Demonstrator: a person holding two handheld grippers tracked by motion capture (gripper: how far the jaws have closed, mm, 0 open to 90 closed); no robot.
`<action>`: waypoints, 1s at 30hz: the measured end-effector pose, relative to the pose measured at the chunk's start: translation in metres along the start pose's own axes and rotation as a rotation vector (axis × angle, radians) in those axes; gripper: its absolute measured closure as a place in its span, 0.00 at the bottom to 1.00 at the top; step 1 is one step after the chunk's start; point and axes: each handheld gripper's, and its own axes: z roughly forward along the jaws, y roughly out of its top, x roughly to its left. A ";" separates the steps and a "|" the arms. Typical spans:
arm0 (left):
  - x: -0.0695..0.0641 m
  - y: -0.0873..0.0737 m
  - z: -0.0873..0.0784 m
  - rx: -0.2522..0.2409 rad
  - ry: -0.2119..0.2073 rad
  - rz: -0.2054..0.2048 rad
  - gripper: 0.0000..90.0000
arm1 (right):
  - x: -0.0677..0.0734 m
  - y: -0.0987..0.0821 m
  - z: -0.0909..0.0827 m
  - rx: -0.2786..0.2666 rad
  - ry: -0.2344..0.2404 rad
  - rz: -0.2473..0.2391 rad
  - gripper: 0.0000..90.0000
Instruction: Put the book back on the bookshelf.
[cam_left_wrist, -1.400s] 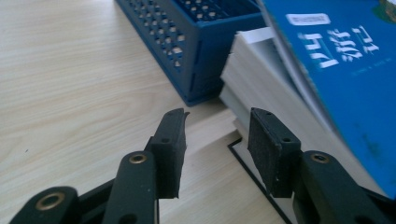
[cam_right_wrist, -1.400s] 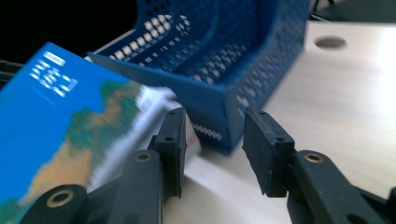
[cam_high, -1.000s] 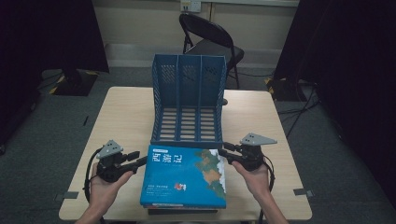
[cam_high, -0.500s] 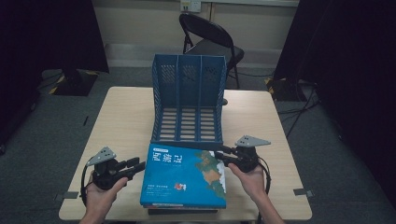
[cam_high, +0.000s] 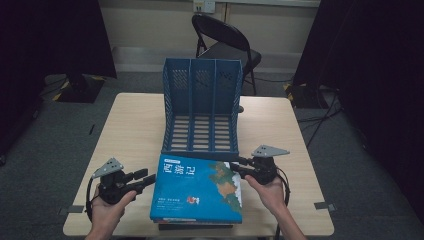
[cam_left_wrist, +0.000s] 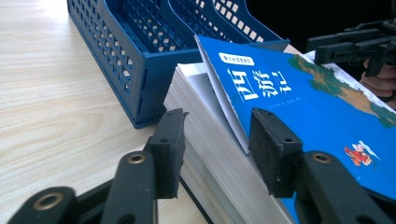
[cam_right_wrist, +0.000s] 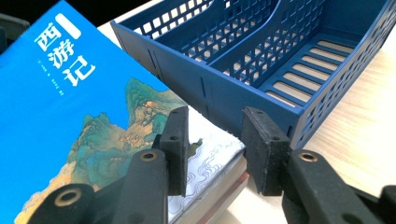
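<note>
A thick book with a blue cover lies on top of a stack at the table's near edge, just in front of a blue three-slot file rack that lies on its back. My left gripper is at the book's left edge. Its jaws have just been opening. In the left gripper view, the white page block and the slightly lifted cover sit between them, with no pad pressing. My right gripper stands open at the book's far right corner, which lies between its jaws beside the rack wall.
The light wooden table has bare room left and right of the rack. A darker book shows under the blue one at the near edge. A black folding chair stands behind the table. My right gripper shows far off in the left gripper view.
My left gripper has drifted a little toward the near-left, away from the book's edge. The right gripper, the book and the rack have kept their places.
</note>
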 end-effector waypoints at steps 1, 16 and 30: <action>0.000 0.000 -0.001 -0.001 0.001 0.006 0.60 | 0.001 0.000 0.000 0.004 -0.002 -0.005 0.70; -0.009 0.003 0.002 0.047 -0.031 0.053 0.54 | 0.011 -0.011 -0.020 0.030 0.008 -0.025 0.73; -0.015 0.004 0.027 0.106 -0.076 0.095 0.70 | 0.023 -0.030 -0.048 0.029 0.021 -0.012 0.74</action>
